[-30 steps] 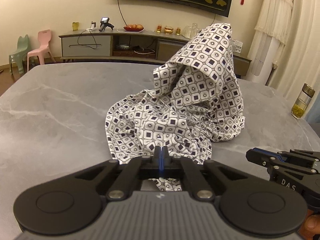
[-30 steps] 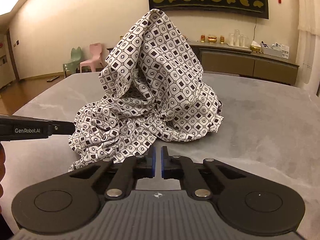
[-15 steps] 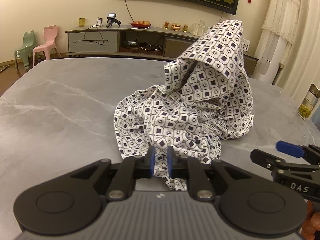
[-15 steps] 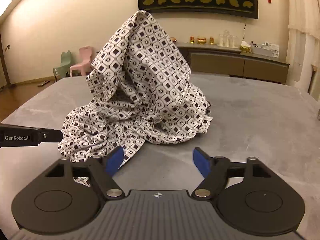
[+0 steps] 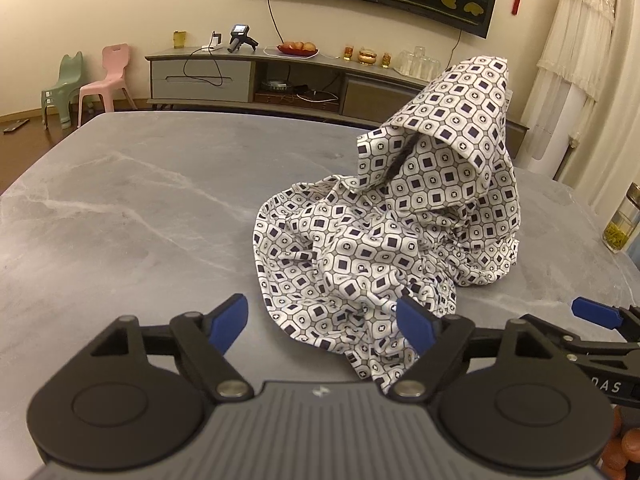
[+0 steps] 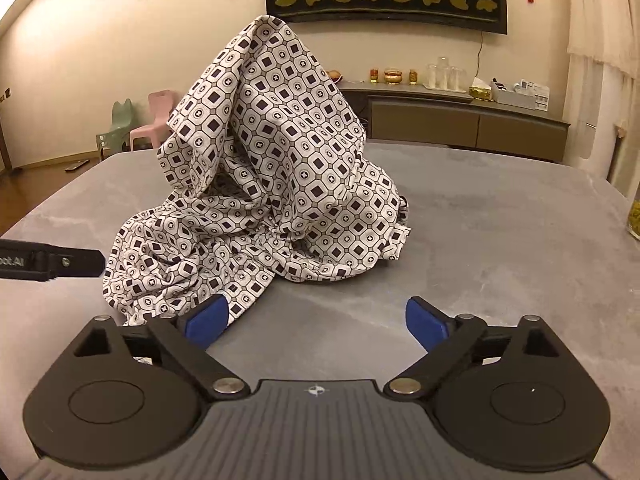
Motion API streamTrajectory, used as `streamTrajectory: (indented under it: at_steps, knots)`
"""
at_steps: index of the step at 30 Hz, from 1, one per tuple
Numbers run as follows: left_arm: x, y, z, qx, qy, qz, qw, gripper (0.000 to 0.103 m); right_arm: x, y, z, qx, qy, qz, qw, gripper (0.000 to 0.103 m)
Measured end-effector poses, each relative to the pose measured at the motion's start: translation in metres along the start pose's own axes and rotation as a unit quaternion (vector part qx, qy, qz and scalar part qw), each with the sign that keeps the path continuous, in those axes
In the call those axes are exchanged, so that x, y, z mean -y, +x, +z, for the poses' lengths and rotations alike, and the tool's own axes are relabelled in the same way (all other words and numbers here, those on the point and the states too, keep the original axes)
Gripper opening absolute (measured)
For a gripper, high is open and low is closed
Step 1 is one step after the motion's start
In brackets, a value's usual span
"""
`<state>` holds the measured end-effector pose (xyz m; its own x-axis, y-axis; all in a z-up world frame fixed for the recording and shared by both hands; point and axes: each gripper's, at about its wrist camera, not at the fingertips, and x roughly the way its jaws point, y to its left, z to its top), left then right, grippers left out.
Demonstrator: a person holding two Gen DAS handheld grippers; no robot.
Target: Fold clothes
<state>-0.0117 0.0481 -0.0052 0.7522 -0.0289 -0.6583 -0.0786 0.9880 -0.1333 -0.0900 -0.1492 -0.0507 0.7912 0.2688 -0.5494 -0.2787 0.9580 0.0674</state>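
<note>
- Since 1 s ago: both grippers gone from pinched together to spread wide; left gripper (image 5: 322, 322) let go of the cloth hem it was nipping, right gripper (image 6: 318, 318) opened a touch sooner.
- Left gripper now: fingers well apart, nothing between them but the near hem of the shirt (image 5: 394, 224), lying just ahead, prob. not touching.
- Right gripper now: fingers apart too, empty; left finger tip (image 6: 208, 314) right by the shirt's near corner, bare worktop (image 6: 500, 232) ahead of the rest.
- Shirt: unfolded, crumpled in a heap on the grey worktop, mid-right in the left view, centre-left in the right view.
- One part standing up in a tall peak (image 6: 272, 64) – stiff-ish cloth propped on its own creases, not held by anything visible.
- Lower part spilling toward the grippers in loose folds; edges & seams buried, so no clear collar or sleeve to pick out.
- Both grippers low & close to the near hem, side by side – looks like a spot for taking fresh holds on the edge, though cd equally be a release after dropping the heap.
- Bottle (image 5: 622, 220) at far right edge of worktop, well apart from the shirt, no bother.
- Risk, as a guess: peak likely to flop when the hem gets tugged, hiding edges more.
</note>
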Motion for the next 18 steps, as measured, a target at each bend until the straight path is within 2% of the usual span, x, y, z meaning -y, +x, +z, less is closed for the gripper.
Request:
streamTrajectory:
  at_steps: [5, 9, 12, 13, 14, 16, 18]
  knots:
    - [-0.006, 0.001, 0.005, 0.0, -0.01, -0.003, 0.9999, 0.086, -0.004, 0.0, 0.016, 0.021, -0.026, 0.003, 0.999, 0.101]
    - [-0.011, 0.003, 0.011, 0.001, -0.021, -0.001, 0.9998, 0.087, -0.02, 0.011, 0.056, 0.054, -0.074, 0.019, 0.996, 0.102]
    - [-0.015, 0.006, 0.015, 0.002, -0.027, 0.001, 0.9996, 0.087, -0.03, 0.041, 0.08, 0.038, -0.092, 0.019, 0.995, 0.102]
    - [-0.016, 0.006, 0.016, 0.002, -0.03, 0.003, 0.9996, 0.087, -0.034, 0.051, 0.089, 0.033, -0.098, 0.019, 0.994, 0.097]
    - [-0.018, 0.007, 0.017, 0.002, -0.033, 0.004, 0.9994, 0.087, -0.037, 0.061, 0.097, 0.028, -0.104, 0.019, 0.994, 0.062]
    - [-0.021, 0.007, 0.017, 0.003, -0.038, 0.006, 0.9993, 0.087, -0.042, 0.078, 0.112, 0.019, -0.113, 0.019, 0.993, 0.01]
    - [-0.022, 0.006, 0.017, 0.003, -0.04, 0.005, 0.9992, 0.087, -0.032, 0.071, 0.123, 0.034, -0.096, 0.023, 0.995, 0.006]
